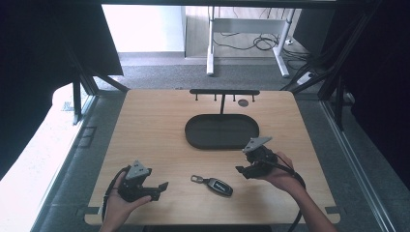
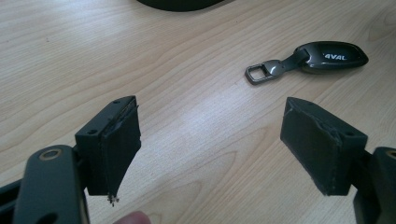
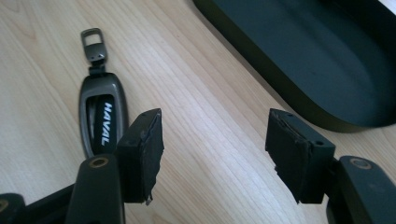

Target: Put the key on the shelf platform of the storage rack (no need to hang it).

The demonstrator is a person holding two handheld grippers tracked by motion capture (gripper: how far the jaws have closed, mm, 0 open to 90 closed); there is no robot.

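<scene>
Key fob (image 1: 217, 185) lies flat on the wooden bench (image 1: 154, 125), between the two hands and just in front of the black oval tray (image 1: 222, 131). Left gripper (image 1: 163, 186) and right gripper (image 1: 240, 169) both have fingers spread, nothing between them

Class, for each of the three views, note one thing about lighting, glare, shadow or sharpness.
High view: the floor at far left is blown out white, the frame's sides are near black, and the car key fob looks soft. Left gripper view: the fob's lettering is sharp, with a bright sheen on the table. Right gripper view: the black tray is dark with little detail, and the jaws throw faint shadows.
</scene>
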